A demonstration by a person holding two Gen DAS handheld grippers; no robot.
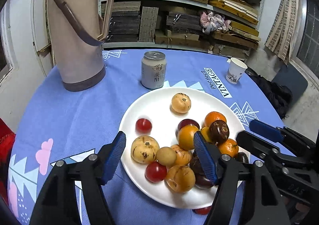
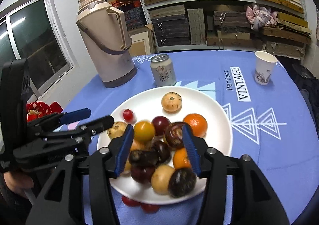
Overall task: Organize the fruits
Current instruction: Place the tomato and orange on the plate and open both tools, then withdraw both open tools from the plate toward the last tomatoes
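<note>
A desk (image 1: 79,109) under a blue patterned cloth carries a tan thermos (image 1: 76,31), a drink can (image 1: 153,70), a paper cup (image 1: 235,70), a white plate (image 1: 159,103) of fruit, and cherry tomatoes (image 2: 139,204) beside its near rim.

Both tools share one build: the left gripper (image 1: 159,157) and the right gripper (image 2: 157,148) have matte black plastic arms with triangular cut-outs and round silver screws at the joints. Their fingers (image 1: 114,158) carry ribbed blue pads. Faint embossed letters mark the right gripper's black body beside the white plate (image 1: 127,173).
</note>
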